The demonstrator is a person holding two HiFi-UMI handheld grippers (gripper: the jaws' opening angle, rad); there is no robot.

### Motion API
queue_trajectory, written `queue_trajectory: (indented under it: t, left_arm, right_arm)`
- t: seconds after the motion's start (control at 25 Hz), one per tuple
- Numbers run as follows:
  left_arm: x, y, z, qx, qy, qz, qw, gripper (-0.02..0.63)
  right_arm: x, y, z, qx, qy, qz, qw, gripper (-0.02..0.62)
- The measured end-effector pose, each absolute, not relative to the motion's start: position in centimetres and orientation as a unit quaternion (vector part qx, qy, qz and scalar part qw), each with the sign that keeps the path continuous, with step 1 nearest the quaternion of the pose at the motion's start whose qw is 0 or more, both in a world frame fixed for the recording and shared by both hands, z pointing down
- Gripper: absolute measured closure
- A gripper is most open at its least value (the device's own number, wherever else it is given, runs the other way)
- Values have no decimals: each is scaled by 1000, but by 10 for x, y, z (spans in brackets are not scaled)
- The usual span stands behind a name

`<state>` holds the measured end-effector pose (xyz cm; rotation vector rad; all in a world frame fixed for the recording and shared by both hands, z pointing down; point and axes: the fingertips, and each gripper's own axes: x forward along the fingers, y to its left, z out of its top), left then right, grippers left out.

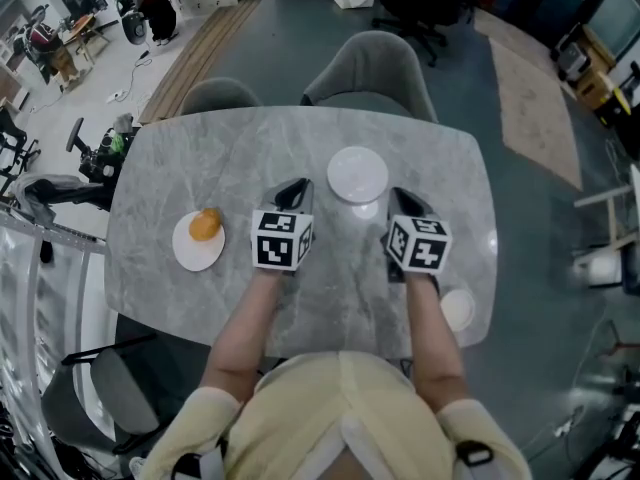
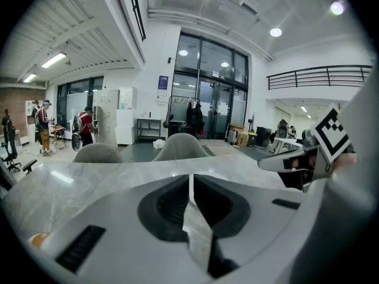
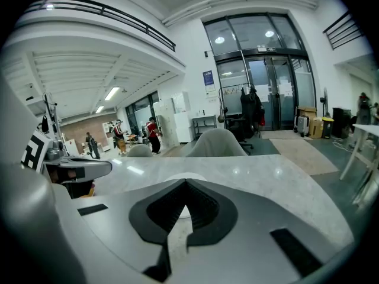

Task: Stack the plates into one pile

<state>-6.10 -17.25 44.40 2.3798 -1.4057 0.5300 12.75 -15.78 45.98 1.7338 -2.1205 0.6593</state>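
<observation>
Three white plates lie apart on the grey marble counter, not yet stacked. The centre plate is empty and lies toward the far side, just beyond and between the tips of the two tongs. The left plate lies well to the left and carries an orange, rounded item on its far half. The third plate is smaller and lies at the near right edge, beside the right forearm. Left tongs: tips pressed together with nothing between them, over bare counter near the centre plate's left rim. Right tongs: fully closed and empty, near that plate's right rim. Two grey chairs stand at the counter's far side.
</observation>
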Motion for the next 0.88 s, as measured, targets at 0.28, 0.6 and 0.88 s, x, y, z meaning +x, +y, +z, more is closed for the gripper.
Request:
queue_trajectory:
  t: [0.28, 0.6, 0.88]
  left_arm:
    - [-64, -167, 444, 833, -495, 188, 163, 583]
    - [-66, -166, 446, 832, -492, 185, 177, 583]
    - [-61, -164, 445, 833, -490, 184, 178, 583]
  right_arm:
    - [120, -157, 461, 600, -748, 235, 159, 592]
    - [119, -158, 460, 602, -747, 235, 158, 592]
    - [122, -157, 460, 600, -748, 238, 153, 592]
